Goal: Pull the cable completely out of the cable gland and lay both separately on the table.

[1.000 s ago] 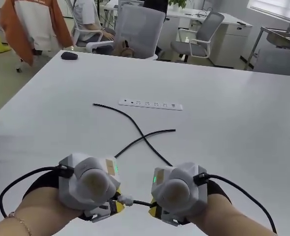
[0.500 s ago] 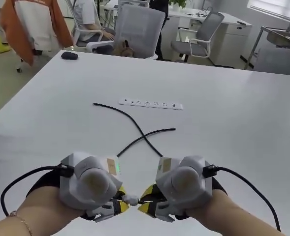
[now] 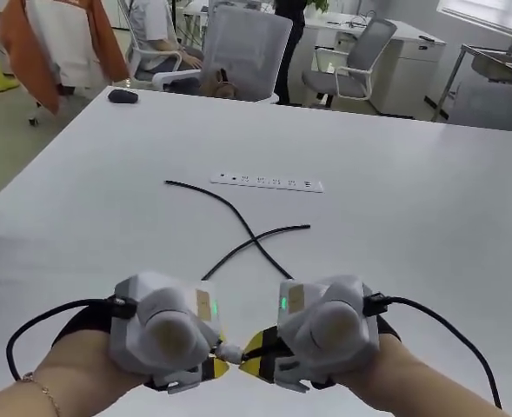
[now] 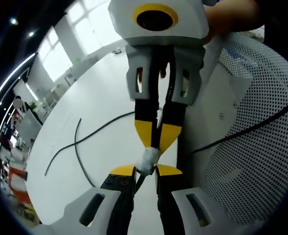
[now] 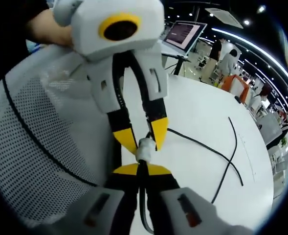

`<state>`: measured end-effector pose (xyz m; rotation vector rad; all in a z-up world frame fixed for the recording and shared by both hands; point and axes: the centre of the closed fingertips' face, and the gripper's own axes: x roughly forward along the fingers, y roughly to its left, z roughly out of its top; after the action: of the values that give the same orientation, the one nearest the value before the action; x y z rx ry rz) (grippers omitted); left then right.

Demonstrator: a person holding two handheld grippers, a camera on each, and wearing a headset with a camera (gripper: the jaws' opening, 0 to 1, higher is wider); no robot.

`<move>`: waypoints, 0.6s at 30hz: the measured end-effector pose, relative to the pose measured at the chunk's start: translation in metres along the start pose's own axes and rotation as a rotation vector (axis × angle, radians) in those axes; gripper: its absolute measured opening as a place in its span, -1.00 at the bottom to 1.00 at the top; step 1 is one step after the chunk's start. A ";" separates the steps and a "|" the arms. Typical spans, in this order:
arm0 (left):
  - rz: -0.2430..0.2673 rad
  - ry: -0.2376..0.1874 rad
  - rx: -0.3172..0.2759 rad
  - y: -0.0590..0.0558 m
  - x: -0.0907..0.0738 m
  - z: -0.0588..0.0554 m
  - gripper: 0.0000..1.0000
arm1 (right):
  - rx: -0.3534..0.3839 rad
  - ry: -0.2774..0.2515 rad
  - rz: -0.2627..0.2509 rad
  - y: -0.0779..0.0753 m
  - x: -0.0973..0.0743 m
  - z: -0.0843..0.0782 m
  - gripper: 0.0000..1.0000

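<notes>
Right now the two claws face each other tip to tip at the near edge of the white counter [image 3: 395, 208]. The left claw [image 3: 212, 367] is clamped on the white cable gland [image 3: 229, 354]. In the left gripper view the gland [image 4: 147, 157] sits pinched between that claw's yellow tips, with the right claw [image 4: 158, 139] coming in from the top of the view.

The right claw [image 3: 254, 365] is closed on the black cable [image 5: 142, 196] right beside the gland, its yellow tips almost touching the gland's end [image 5: 144, 147]. The cable enters the gland there, so the two are not yet separated, and it runs back between the right claw's jaws.

Farther out on the counter two black cable strands [image 3: 256, 236] lie flat and cross each other. Their near ends pass out of sight behind the claw housings, so I cannot tell how they join the held part. Beyond the crossing lies a white power strip [image 3: 266, 182], and a dark computer mouse [image 3: 123, 97] sits near the far left edge. Behind the counter stand office chairs [image 3: 242, 56].
</notes>
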<state>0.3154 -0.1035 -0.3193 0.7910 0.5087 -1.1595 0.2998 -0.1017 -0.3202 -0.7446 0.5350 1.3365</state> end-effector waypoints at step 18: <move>0.006 0.030 0.038 0.000 0.003 -0.004 -0.65 | 0.026 0.002 -0.001 0.000 0.002 0.000 -0.96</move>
<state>0.3164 -0.1023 -0.3240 0.8429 0.5104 -1.1561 0.3007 -0.1003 -0.3221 -0.7244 0.5526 1.3259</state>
